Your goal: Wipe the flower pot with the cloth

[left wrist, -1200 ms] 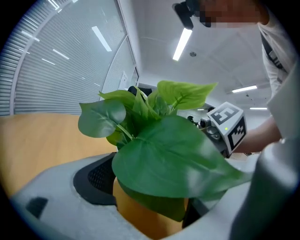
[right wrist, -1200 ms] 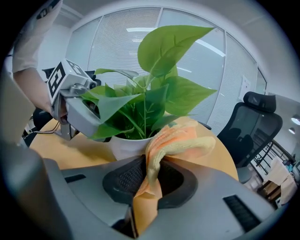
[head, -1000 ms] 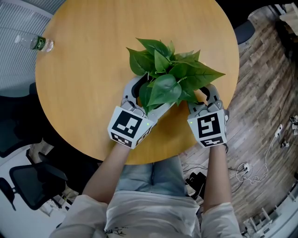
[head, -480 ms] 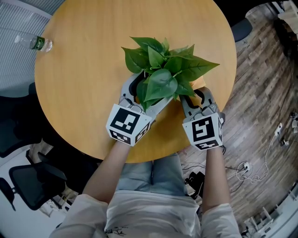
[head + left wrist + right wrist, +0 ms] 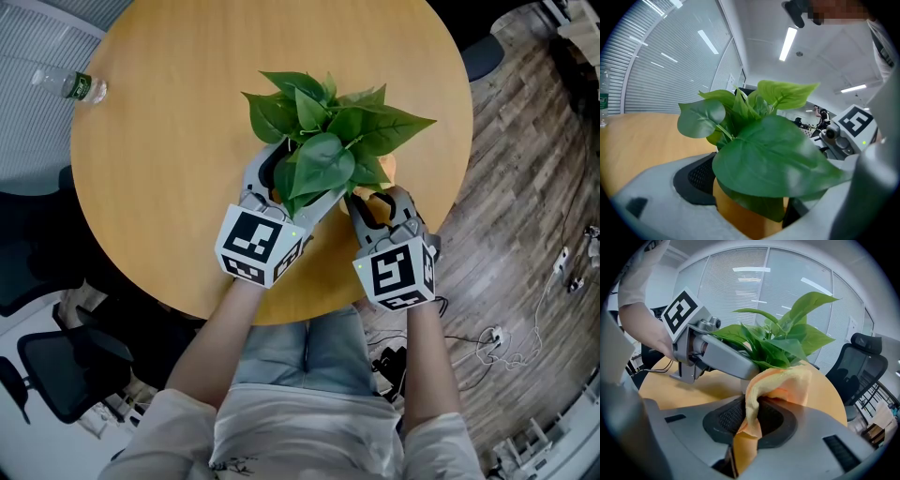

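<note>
A leafy green plant (image 5: 328, 136) grows from an orange-yellow flower pot (image 5: 740, 213) on the round wooden table (image 5: 178, 141). My left gripper (image 5: 281, 183) is shut on the pot, whose wall fills the space between the jaws in the left gripper view; leaves hide most of it from above. My right gripper (image 5: 375, 208) is shut on an orange cloth (image 5: 780, 380), which is pressed against the pot's right side under the leaves (image 5: 787, 343). The cloth (image 5: 380, 200) shows only as a small patch in the head view.
A plastic water bottle (image 5: 70, 86) lies at the table's far left edge. The pot stands near the table's front right edge (image 5: 441, 216), with wood floor and cables beyond. A black office chair (image 5: 865, 366) stands behind the table.
My right gripper has moved left and closer to the pot with the cloth. The plant and left gripper have shifted slightly left and away from me.
</note>
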